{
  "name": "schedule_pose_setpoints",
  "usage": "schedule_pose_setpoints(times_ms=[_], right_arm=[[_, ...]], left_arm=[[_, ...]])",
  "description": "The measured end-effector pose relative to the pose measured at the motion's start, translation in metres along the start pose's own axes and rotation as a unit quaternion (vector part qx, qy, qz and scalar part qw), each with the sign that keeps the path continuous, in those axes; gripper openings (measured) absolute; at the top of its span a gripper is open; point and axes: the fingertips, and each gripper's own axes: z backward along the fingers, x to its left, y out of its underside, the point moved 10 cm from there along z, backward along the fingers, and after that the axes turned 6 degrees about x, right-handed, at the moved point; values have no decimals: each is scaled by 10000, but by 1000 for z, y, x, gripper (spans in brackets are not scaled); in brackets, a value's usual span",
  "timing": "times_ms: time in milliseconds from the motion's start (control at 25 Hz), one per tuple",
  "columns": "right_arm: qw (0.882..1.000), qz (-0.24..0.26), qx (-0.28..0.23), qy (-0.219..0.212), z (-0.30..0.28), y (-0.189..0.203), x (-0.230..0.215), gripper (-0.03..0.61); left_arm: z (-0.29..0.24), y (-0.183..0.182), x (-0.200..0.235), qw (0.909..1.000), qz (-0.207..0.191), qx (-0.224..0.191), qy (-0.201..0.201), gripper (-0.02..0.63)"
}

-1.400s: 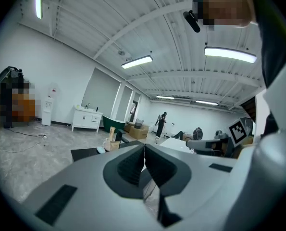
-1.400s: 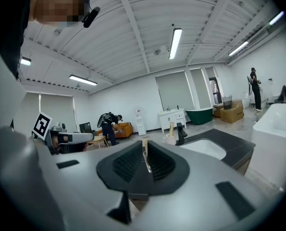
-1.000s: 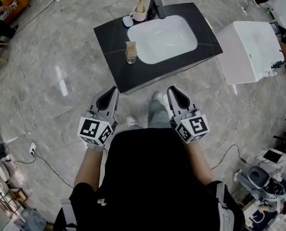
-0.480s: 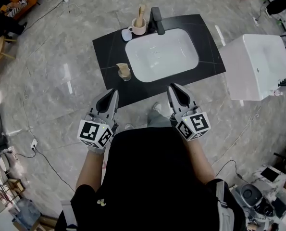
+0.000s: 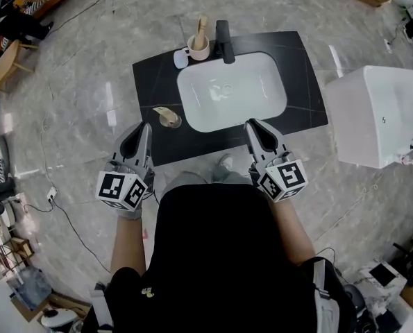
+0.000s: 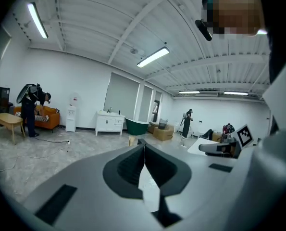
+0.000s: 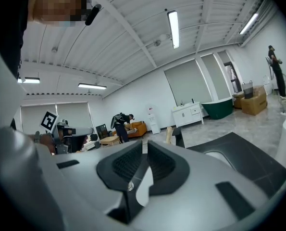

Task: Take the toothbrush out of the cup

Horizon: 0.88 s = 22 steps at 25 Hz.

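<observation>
Since the earlier frames, the counter (image 5: pixel 303 68) had been brought closer under both grippers, and the left gripper (image 5: pixel 144 126) had been swung outward. Its jaws were pressed together on nothing, as were those of the right gripper (image 5: pixel 254 123). Beyond the sink (image 5: pixel 230 92), at the counter's far edge beside the tap (image 5: pixel 224 40), the toothbrush (image 5: pixel 202 26) was stood upright in the cup (image 5: pixel 197 48). It was judged light, stiff and slender, best pinched on the handle above the rim. No readable writing was found.
</observation>
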Motion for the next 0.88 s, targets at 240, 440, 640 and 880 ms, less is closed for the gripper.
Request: schedule_pose_setpoints(times_ms=[240,440,640,880], right_arm=[[9999,-120,76,-6,-6,0,-14,49],[9997,-162,93,178,-8,-4,-13,51],[9985,-206,37,509,-11,-8,-3,51],[9955,-376,92,870,-11,-13,15,49]], left_arm=[[-9,-6,12,9998,82,80,-160,23],[-32,-15,28,9998,41,191,84,23],[-65,-31,64,9987,89,206,447,23],[-127,-44,104,9946,-115,447,929,23]])
